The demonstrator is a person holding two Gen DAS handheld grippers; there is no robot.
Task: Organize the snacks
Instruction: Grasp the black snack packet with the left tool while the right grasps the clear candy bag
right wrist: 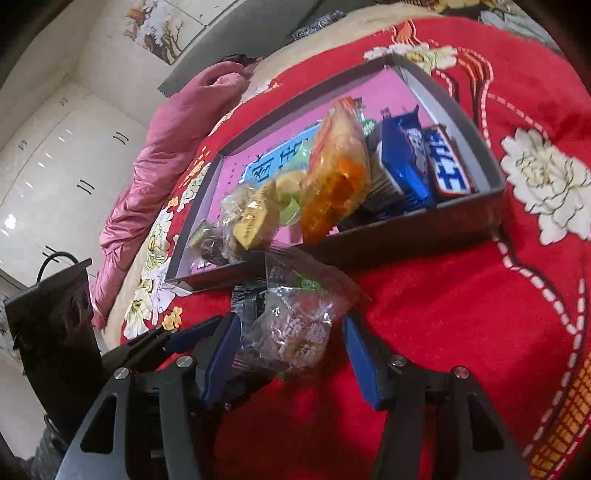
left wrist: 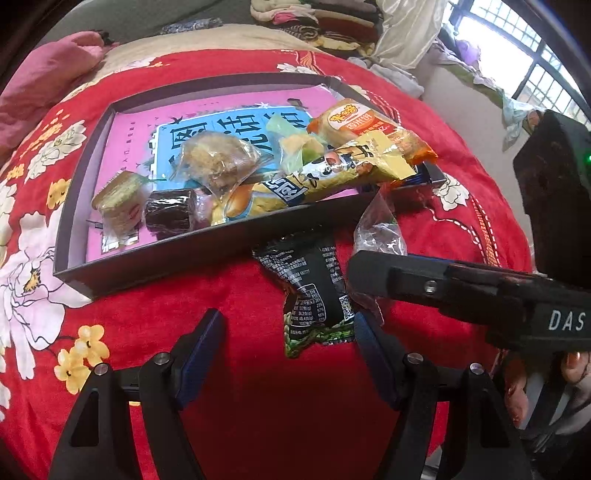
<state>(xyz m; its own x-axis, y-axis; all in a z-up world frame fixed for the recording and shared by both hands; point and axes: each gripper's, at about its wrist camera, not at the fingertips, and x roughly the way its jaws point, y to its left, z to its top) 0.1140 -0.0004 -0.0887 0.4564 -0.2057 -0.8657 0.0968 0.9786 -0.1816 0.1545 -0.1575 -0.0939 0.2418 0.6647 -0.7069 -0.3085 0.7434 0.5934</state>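
A shallow grey box (left wrist: 207,243) (right wrist: 388,240) on the red floral bedspread holds several snacks: an orange packet (left wrist: 369,129) (right wrist: 336,173), a yellow packet (left wrist: 332,173), wrapped cakes (left wrist: 218,158) and blue bars (right wrist: 402,158). A black-and-green packet (left wrist: 314,295) lies on the bedspread in front of the box. A clear bag of sweets (right wrist: 291,328) (left wrist: 376,229) lies beside and partly over it. My left gripper (left wrist: 288,332) is open, the black packet near its right finger. My right gripper (right wrist: 291,354) is open around the clear bag.
The red floral bedspread (left wrist: 258,387) covers the bed. A pink quilt (right wrist: 166,155) lies at its far end. Piled clothes (left wrist: 332,18) and a barred window (left wrist: 535,55) are behind. White cupboards (right wrist: 55,166) stand at the left in the right wrist view.
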